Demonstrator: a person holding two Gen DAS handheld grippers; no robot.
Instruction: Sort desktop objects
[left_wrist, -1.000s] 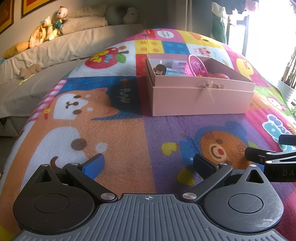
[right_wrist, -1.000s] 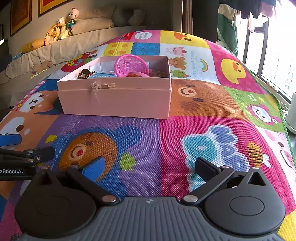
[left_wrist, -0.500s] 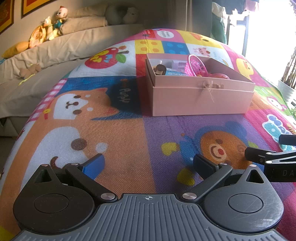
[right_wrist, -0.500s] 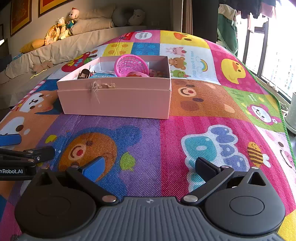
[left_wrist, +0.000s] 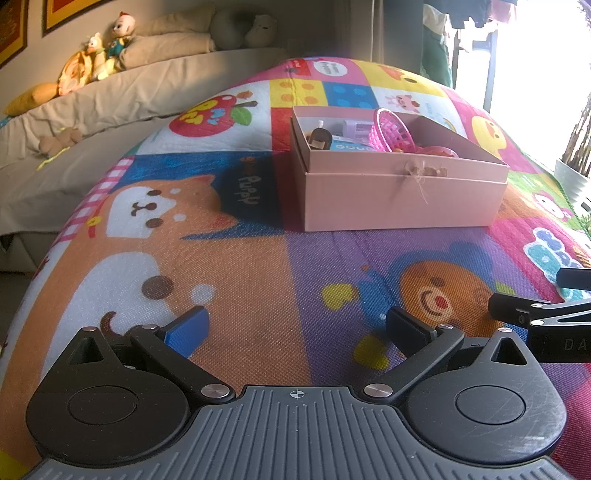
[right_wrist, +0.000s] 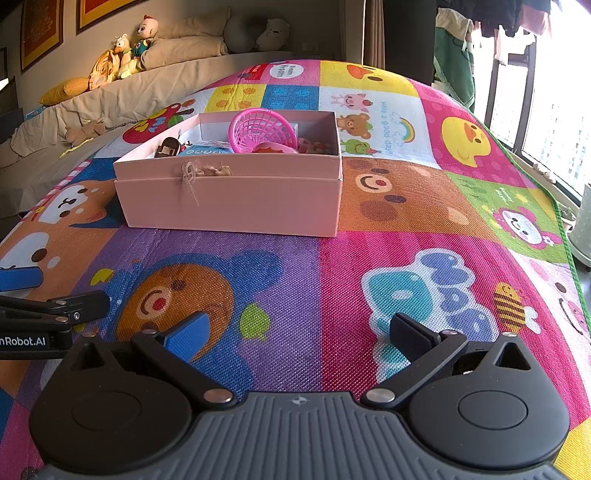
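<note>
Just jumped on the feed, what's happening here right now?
Nothing is being handled. The left gripper and right gripper are both open and empty, low over the play mat, side by side. Ahead sits the open pink box, holding a pink basket and other small items. No loose objects show on the mat.

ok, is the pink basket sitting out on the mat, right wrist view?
No, the pink basket sits tilted inside the pink box, among other small items, not on the play mat.
</note>
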